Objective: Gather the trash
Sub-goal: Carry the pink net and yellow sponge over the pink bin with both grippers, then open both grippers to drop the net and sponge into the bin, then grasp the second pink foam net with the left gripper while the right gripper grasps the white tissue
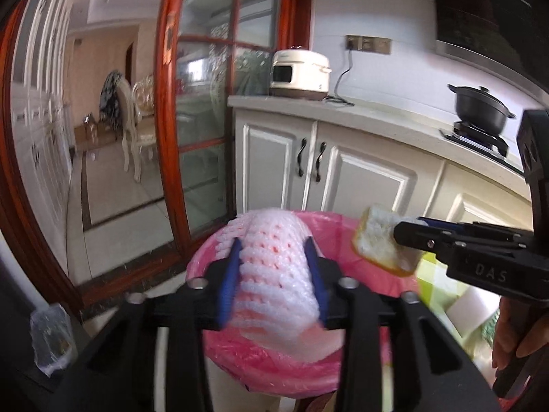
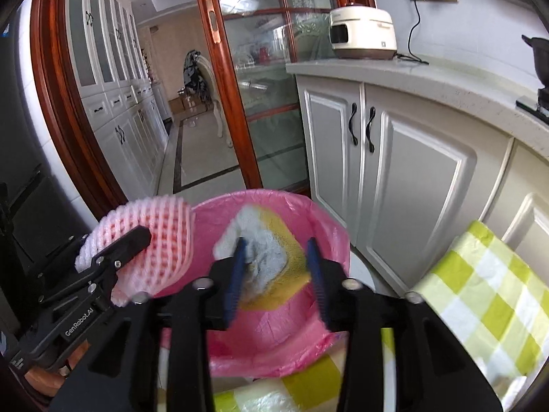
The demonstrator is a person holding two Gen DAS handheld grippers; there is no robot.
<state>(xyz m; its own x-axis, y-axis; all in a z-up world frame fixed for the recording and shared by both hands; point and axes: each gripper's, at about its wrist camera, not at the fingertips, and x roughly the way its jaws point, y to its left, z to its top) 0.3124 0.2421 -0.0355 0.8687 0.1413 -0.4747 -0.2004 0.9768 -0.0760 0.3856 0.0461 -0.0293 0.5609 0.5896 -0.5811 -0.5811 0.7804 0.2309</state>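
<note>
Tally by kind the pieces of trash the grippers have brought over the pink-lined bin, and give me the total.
White foam fruit net, between the left gripper's fingers: 1
Yellow sponge piece, between the right gripper's fingers: 1
Total: 2, both above the pink-lined bin.

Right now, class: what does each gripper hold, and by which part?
Left gripper: net, pinched across its sides, over the bin. Right gripper: sponge lies between the pads at one end; whether they press it cannot be told.
</note>
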